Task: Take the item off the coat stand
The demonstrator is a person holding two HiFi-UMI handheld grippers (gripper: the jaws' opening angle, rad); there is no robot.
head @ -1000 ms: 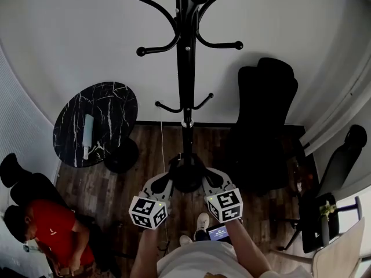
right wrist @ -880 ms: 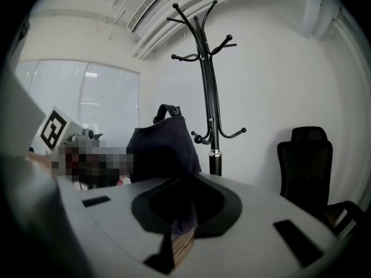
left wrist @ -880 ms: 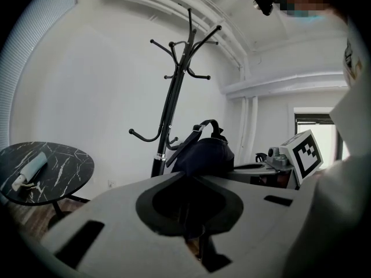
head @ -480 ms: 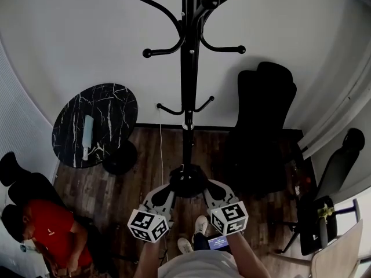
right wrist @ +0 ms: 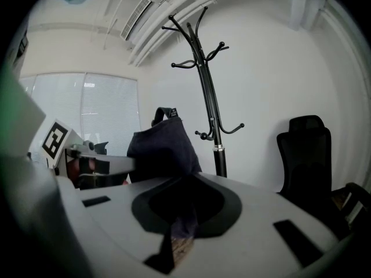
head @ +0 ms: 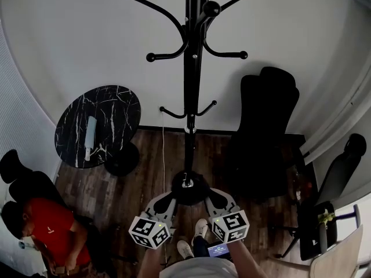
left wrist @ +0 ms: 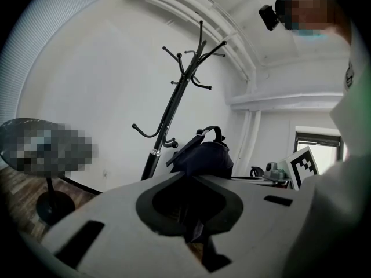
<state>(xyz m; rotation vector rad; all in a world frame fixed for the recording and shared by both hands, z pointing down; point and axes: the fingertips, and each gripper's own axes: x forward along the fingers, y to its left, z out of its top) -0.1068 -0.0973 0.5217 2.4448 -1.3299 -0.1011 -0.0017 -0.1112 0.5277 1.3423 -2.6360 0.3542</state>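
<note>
The bag is already off the stand, judging by the bare hooks. It hangs in the air in front of the person, carried between both grippers. The left gripper has its fingers closed on a fold of the dark cloth, and the right gripper pinches the cloth the same way from the other side. Each gripper view shows the bag bulging up just past its own fingertips, with its carry handle on top. The bag therefore lies straight ahead of both pairs of fingers and spans the gap between them, with neither hand nearer than the other. The stand rises beyond the bag and clear of it (from above, the head view cannot quite separate the dark bag from the stand's foot). What matters for the next move is keeping the two grips level and pulling toward the person, away from the pole. The round marble tabletop stands to the left and a black chair to the right, both well apart from the bag.
</note>
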